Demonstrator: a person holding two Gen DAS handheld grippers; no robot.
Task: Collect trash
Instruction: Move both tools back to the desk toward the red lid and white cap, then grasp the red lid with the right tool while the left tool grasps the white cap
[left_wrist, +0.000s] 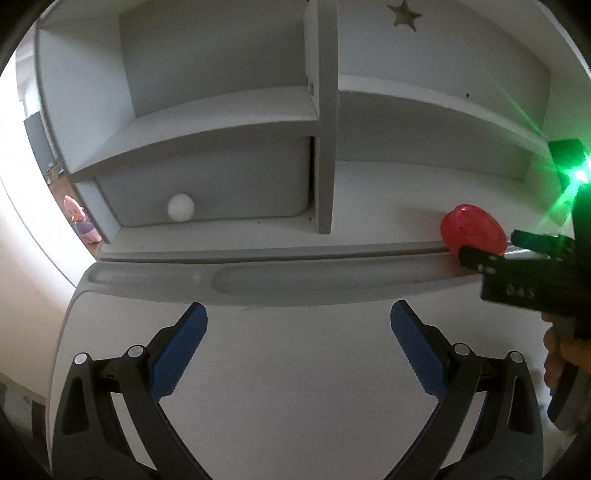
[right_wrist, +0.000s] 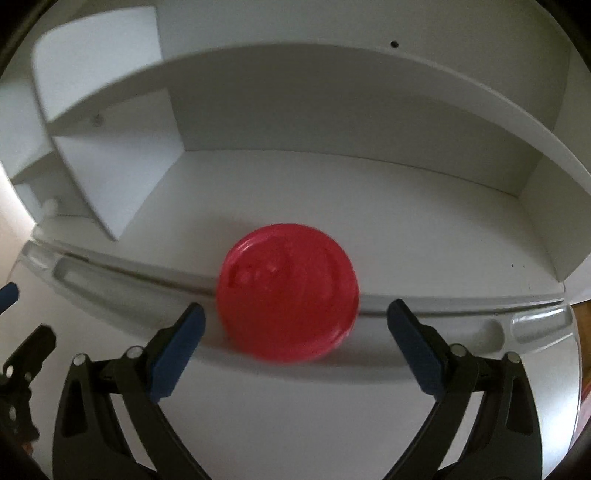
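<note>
red lid (right_wrist: 287, 293), right gripper (right_wrist: 295, 314) near (spread)

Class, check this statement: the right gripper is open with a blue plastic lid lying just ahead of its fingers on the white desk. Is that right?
Not quite. The lid is red, not blue, as the right wrist view shows. The rest holds: the right gripper is open, and the lid lies just ahead of its fingers on the white desk.

No text can be read; marks on the right claw (left_wrist: 517, 291) are blurred.
</note>
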